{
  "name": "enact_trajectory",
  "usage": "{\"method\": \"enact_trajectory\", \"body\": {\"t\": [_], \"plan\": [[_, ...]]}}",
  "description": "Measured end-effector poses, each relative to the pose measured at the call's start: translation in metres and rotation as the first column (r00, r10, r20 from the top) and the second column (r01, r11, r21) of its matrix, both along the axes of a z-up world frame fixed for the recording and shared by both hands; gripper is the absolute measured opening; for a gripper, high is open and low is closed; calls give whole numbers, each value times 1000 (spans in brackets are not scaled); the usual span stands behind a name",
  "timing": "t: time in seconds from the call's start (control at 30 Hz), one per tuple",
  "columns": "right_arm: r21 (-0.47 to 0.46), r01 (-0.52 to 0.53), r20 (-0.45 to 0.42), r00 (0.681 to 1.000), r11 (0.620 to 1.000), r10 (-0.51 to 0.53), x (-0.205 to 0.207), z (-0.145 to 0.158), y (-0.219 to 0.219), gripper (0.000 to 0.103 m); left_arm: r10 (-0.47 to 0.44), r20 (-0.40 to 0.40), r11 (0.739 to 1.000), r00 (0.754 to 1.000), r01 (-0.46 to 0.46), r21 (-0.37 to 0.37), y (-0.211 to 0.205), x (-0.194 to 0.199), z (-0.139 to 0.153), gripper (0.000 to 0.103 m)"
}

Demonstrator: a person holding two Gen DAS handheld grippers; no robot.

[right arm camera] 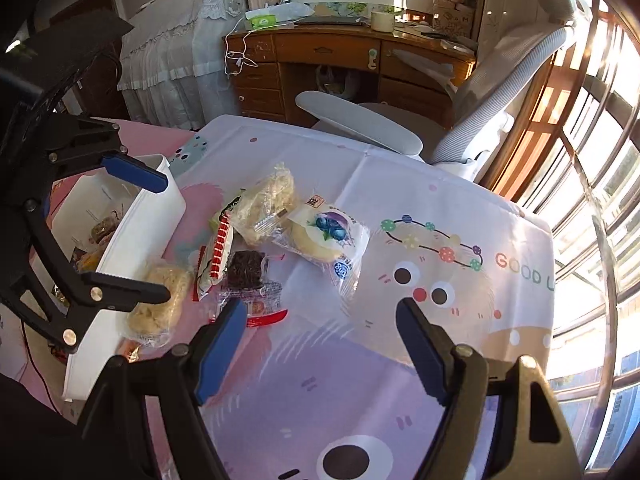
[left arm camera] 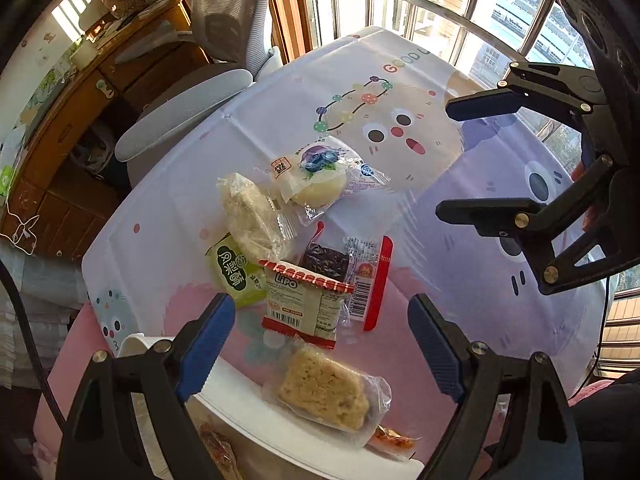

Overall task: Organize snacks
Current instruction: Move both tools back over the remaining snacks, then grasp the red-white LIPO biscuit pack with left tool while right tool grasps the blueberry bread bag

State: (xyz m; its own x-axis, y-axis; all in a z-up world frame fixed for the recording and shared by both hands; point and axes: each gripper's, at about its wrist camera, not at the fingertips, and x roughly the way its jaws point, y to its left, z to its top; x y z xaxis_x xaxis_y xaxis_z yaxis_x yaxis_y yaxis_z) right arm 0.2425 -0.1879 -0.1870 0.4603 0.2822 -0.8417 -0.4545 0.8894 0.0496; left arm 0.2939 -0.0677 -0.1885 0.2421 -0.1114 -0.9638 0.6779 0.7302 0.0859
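Note:
Several wrapped snacks lie in a heap on the cartoon tablecloth (left arm camera: 420, 80): a blueberry cake (left arm camera: 320, 172), a pale rice bar (left arm camera: 250, 214), a green pack (left arm camera: 236, 276), a Lipo pack (left arm camera: 304, 304) and a dark brownie pack (left arm camera: 338, 268). A yellow rice crisp bar (left arm camera: 326, 392) rests on the rim of the white bin (left arm camera: 236, 404). My left gripper (left arm camera: 320, 344) is open and empty, just above the bin rim and the Lipo pack. My right gripper (right arm camera: 320, 348) is open and empty over the bare cloth, near the brownie pack (right arm camera: 246, 268). The bin (right arm camera: 136, 220) holds some snacks.
A grey office chair (right arm camera: 400, 136) stands at the table's far edge, with a wooden desk (right arm camera: 320, 68) behind it. Barred windows (left arm camera: 420, 4) run along one side. The purple cat print (right arm camera: 320, 400) covers the near cloth.

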Motion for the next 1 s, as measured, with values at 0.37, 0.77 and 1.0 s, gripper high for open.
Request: {"method": "enact_trajectory", "body": {"t": [0.37, 0.77, 1.0], "plan": [[28, -81, 45, 996, 996, 80, 41, -45, 8, 78, 5, -64, 999, 998, -2, 51, -2, 29, -49, 87], [88, -29, 22, 999, 996, 27, 68, -84, 20, 79, 44, -106, 996, 993, -35, 84, 11, 45, -81, 85], [76, -44, 12, 999, 996, 44, 73, -96, 29, 79, 69, -96, 996, 993, -63, 66, 18, 51, -91, 76]]}}
